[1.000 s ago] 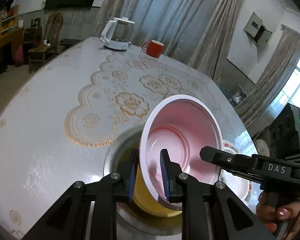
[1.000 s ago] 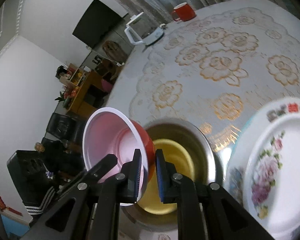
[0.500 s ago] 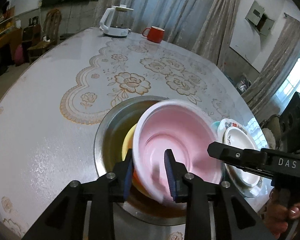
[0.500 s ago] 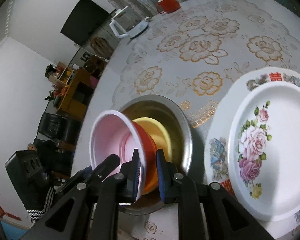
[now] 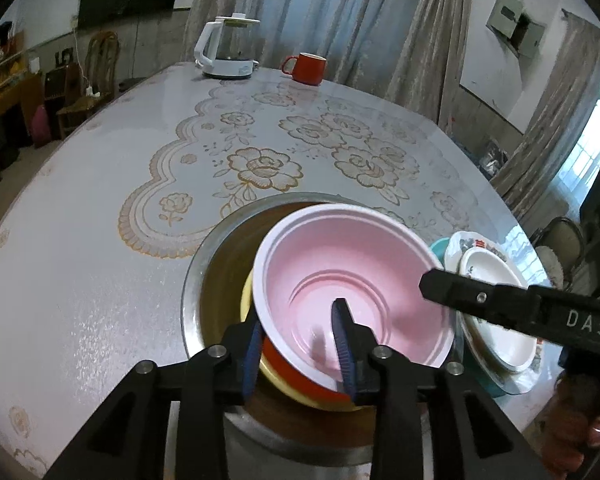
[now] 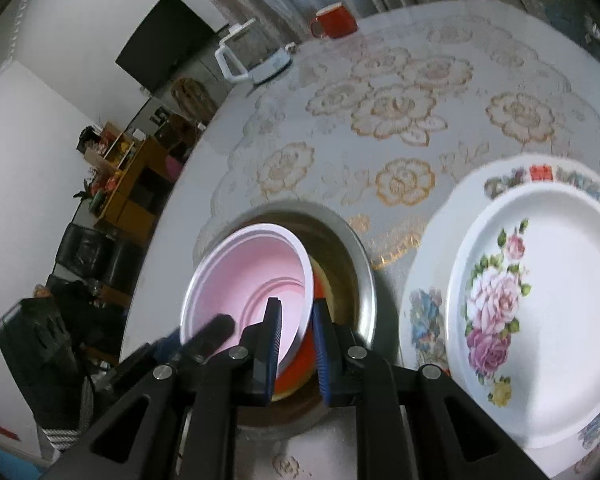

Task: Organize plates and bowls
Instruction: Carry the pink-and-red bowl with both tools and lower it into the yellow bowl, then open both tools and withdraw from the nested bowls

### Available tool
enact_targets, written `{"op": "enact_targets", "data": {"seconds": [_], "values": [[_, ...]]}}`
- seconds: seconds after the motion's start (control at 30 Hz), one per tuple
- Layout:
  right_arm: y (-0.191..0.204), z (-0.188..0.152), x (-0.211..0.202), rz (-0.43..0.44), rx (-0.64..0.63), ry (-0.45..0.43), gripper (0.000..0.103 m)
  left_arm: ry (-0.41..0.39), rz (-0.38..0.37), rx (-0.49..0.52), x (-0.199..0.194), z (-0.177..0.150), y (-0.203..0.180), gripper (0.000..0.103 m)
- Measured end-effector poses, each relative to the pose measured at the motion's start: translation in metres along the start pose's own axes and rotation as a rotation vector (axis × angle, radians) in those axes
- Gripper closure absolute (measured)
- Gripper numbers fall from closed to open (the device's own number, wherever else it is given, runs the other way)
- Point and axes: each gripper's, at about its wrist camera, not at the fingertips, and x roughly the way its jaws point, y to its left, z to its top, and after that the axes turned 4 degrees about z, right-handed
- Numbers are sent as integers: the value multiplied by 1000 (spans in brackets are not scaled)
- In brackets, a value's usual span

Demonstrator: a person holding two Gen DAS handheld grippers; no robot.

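red plastic bowl w/ pink inside (image 5: 352,280) sits tilted in yellow bowl (image 5: 249,300), inside steel basin (image 5: 204,264) on counter (image 5: 80,240). left tongs (image 5: 300,344) just opening, pads straddle rim, loose. right tongs (image 6: 296,344) pinch rim tight.

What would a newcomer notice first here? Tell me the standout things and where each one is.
First, the red bowl with a pink inside, tilted in a yellow bowl inside the steel basin at the near table edge. The left gripper straddles its rim, jaws just opening; the right gripper pinches the opposite rim. Beside the basin lies a rose-painted plate; far across stand a red mug and a white kettle.
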Motion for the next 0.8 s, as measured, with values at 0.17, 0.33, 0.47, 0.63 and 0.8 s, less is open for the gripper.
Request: {"op": "enact_targets", "data": {"seconds": [0.17,0.33,0.47,0.63,0.8], "values": [[2,1,5,-22,-20,8,87,-17,-35,-50,-8,2,9,41],[-7,-1,7,-34,10,9,87,-66,-58,-122,-23,4,22,35],[-6,-3,8,-25,16,19,84,-99,-55,-152,-34,4,27,33],[-1,-6,9,-6,5,30,84,-144,15,-158,-47,-1,36,25],[5,-8,7,4,-13,34,82,-148,73,-209,-51,-14,58,25]]}}
